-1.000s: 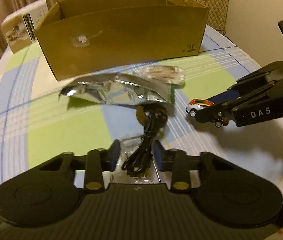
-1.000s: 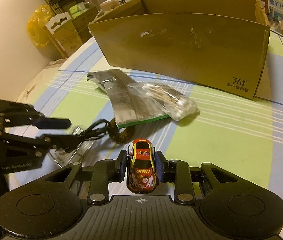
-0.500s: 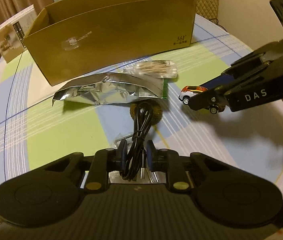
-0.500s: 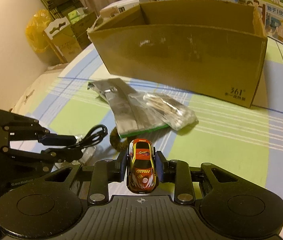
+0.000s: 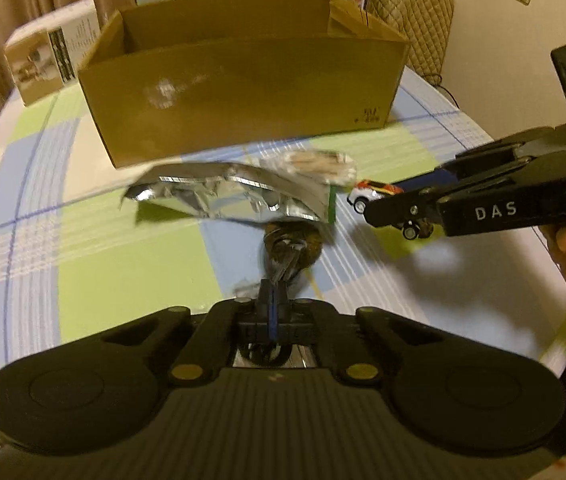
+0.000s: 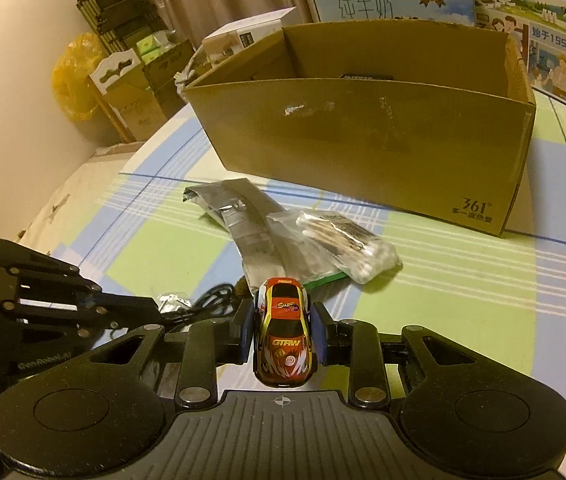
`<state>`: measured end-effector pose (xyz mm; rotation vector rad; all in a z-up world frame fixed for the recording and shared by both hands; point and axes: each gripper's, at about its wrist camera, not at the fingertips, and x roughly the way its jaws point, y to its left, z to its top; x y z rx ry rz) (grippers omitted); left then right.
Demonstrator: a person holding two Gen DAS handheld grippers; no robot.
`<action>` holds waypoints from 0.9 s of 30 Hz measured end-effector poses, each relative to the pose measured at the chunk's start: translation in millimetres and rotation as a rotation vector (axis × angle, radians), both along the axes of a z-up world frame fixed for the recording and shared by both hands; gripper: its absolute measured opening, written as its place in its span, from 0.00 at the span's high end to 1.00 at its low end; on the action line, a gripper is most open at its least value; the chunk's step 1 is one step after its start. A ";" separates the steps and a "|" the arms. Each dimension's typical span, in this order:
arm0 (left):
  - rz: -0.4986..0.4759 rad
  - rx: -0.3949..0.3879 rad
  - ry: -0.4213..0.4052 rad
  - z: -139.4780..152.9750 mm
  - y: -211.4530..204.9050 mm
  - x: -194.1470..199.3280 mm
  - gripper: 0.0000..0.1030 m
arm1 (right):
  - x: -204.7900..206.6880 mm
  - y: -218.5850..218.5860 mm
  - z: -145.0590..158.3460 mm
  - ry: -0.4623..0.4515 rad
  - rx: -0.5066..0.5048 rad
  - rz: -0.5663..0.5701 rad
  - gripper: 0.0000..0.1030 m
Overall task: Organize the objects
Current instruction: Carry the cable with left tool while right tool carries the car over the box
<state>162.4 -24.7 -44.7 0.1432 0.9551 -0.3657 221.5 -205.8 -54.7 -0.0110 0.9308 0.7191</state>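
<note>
Toy car (image 6: 284,338): clamped nose-forward between the pads of your right gripper (image 6: 283,332), carried above the near part of the table (image 6: 463,304).

Black cable (image 5: 283,264): your left gripper (image 5: 271,304) is pinched fully shut on the bundle; its loop pokes out ahead of the fingers, blurred, so you cannot tell whether it is clear of the cloth.

Cardboard box (image 6: 363,136): open-topped, along the far edge of the table. Something dark lies inside; it is too hidden to name.

Foil pouch (image 6: 251,232): crumpled, mid-table, lying between both your grippers and the box's front wall.

Bag of cotton swabs (image 6: 343,240): resting on the pouch's right end, also in that line.

Brown furry item (image 5: 295,240): just beyond the cable, half under the pouch's near edge.

Milk cartons (image 6: 443,0): standing behind the box.

White carton (image 5: 51,52): at the far-left edge.
</note>
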 end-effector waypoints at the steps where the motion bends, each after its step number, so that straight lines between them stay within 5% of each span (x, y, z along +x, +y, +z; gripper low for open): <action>1: 0.004 -0.001 0.007 -3.0 0.5 0.6 1.00 | 0.4 -0.6 -0.5 0.001 0.001 -0.002 0.74; 10: -0.037 0.016 -0.016 -9.6 -10.4 1.5 0.93 | 3.8 0.8 -2.2 0.004 0.001 -0.006 0.74; 15: -0.101 0.087 -0.021 -17.2 -26.1 9.1 0.77 | 5.1 0.1 -2.3 0.002 0.002 -0.014 0.74; 18: -0.141 0.154 -0.019 -25.7 -33.9 9.4 0.77 | 5.2 -1.4 -1.1 0.000 0.005 -0.020 0.74; 20: -0.129 0.163 -0.021 -25.9 -33.5 7.9 0.86 | 5.0 -2.2 0.1 -0.003 0.008 -0.023 0.74; 27: -0.067 0.105 -0.044 -3.5 -18.6 5.7 0.90 | 4.6 -2.0 5.1 -0.012 0.029 -0.030 0.74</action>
